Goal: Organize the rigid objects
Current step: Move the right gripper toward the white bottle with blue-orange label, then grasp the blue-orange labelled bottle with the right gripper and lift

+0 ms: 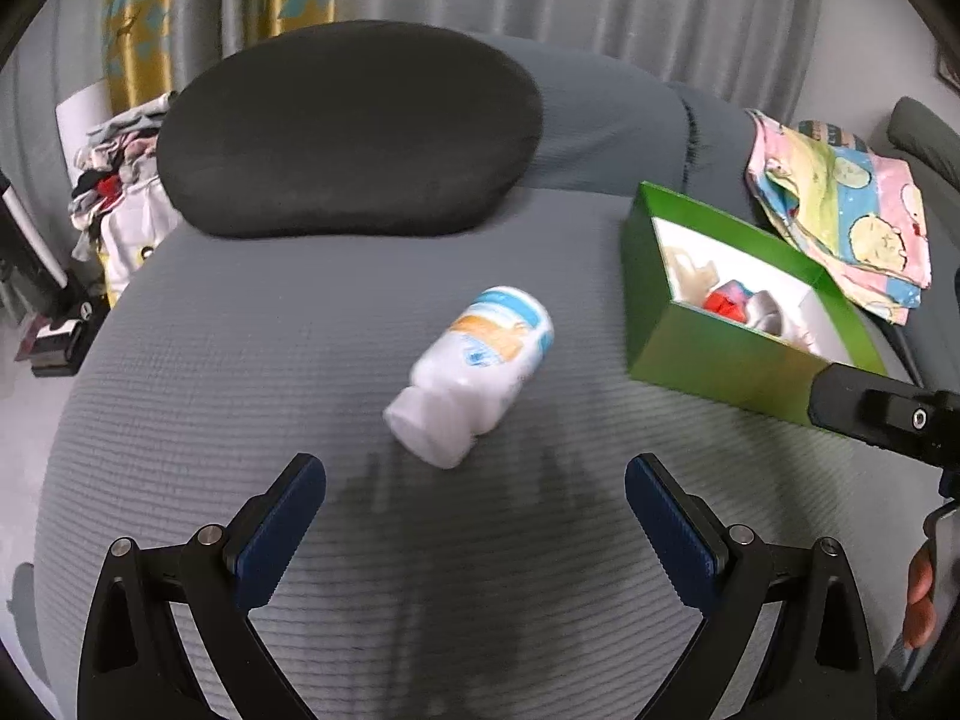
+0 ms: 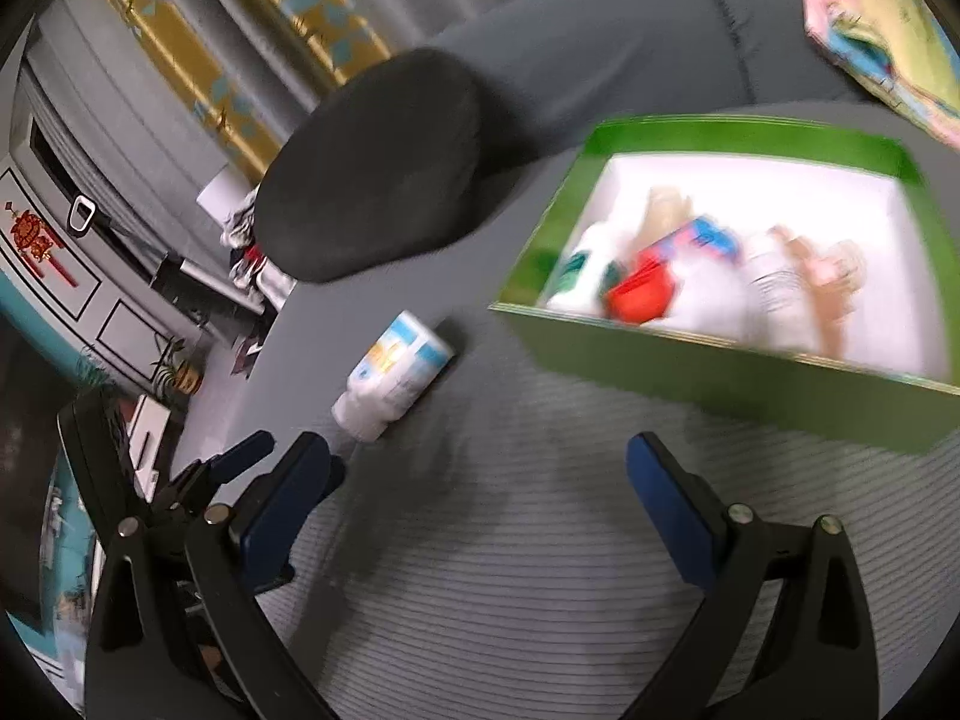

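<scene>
A white pill bottle (image 1: 474,369) with a blue and orange label lies on its side on the grey cushion, cap toward me. My left gripper (image 1: 476,525) is open and empty, just short of the bottle. A green box (image 1: 720,354) with a white inside stands to the right and holds several small items. In the right wrist view the bottle (image 2: 393,375) lies left of the box (image 2: 678,378). My right gripper (image 2: 480,498) is open and empty above the cushion in front of the box. The left gripper's fingers (image 2: 240,456) show at the left.
A black oval pillow (image 1: 348,132) lies behind the bottle. A folded patterned cloth (image 1: 840,210) lies behind the box. A pile of clothes (image 1: 120,180) sits at the far left past the cushion's edge. Grey curtains hang behind.
</scene>
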### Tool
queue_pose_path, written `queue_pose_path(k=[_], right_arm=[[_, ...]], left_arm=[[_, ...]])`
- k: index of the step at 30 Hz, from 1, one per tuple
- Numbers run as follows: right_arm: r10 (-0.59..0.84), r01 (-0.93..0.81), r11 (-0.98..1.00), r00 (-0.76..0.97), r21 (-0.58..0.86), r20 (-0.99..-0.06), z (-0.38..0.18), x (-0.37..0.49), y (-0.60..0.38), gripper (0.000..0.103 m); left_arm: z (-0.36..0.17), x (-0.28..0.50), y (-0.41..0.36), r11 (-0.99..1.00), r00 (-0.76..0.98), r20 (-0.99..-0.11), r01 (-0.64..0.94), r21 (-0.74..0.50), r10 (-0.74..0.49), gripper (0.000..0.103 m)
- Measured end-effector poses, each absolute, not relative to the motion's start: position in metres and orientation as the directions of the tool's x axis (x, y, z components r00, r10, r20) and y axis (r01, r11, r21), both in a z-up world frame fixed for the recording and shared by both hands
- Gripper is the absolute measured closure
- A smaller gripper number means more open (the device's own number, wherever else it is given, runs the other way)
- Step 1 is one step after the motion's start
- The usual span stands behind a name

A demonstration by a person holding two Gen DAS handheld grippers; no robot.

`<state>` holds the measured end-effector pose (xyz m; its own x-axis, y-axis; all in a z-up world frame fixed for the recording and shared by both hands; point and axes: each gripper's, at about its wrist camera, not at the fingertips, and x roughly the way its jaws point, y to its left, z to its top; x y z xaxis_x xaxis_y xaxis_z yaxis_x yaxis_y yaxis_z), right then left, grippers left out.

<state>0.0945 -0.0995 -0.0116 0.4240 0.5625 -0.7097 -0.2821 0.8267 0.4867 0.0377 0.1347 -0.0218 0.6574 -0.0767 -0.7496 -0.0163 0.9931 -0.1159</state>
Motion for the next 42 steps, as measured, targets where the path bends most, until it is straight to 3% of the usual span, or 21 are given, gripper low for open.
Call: queue_pose_path(k=[20,23,24,25,26,27,31,32,33,42], right_arm=[[0.544,-0.18,0.839,0.229,0.514,-0.807,-0.075,0.167,0.017,0.008],[0.554,-0.16,0.832,0.209,0.531,-0.806,-0.08,0.172,0.023,0.01],[0.551,-0.165,0.834,0.212,0.527,-0.807,-0.08,0.173,0.024,0.012],[0.552,-0.178,0.833,0.205,0.524,-0.808,-0.079,0.174,0.024,0.021],[0.559,-0.182,0.828,0.196,0.531,-0.805,-0.08,0.175,0.024,0.031],[0.572,-0.182,0.819,0.18,0.544,-0.8,-0.081,0.177,0.023,0.033],[0.605,-0.199,0.793,0.155,0.576,-0.781,-0.083,0.173,0.019,0.046],[0.611,-0.206,0.788,0.152,0.58,-0.777,-0.084,0.172,0.018,0.047],[0.614,-0.215,0.786,0.155,0.58,-0.774,-0.084,0.17,0.018,0.048],[0.655,-0.248,0.755,0.233,0.608,-0.719,-0.055,0.154,-0.005,0.047]], left_arm=[[-0.06,0.087,0.172,0.971,0.607,-0.763,0.071,-0.227,-0.223,0.003],[-0.062,0.092,0.174,0.964,0.604,-0.755,0.092,-0.251,-0.254,0.015],[-0.062,0.093,0.175,0.962,0.601,-0.756,0.094,-0.256,-0.26,0.023],[-0.064,0.095,0.175,0.957,0.591,-0.758,0.1,-0.271,-0.276,0.034],[-0.066,0.097,0.175,0.953,0.58,-0.761,0.107,-0.283,-0.291,0.038],[-0.068,0.097,0.174,0.95,0.571,-0.764,0.114,-0.289,-0.301,0.043],[-0.071,0.095,0.164,0.955,0.567,-0.77,0.138,-0.263,-0.294,0.045],[-0.07,0.095,0.163,0.952,0.568,-0.765,0.141,-0.273,-0.304,0.052],[-0.07,0.095,0.162,0.948,0.564,-0.764,0.143,-0.283,-0.314,0.058],[-0.034,0.08,0.137,0.949,0.608,-0.729,0.201,-0.242,-0.314,0.058]])
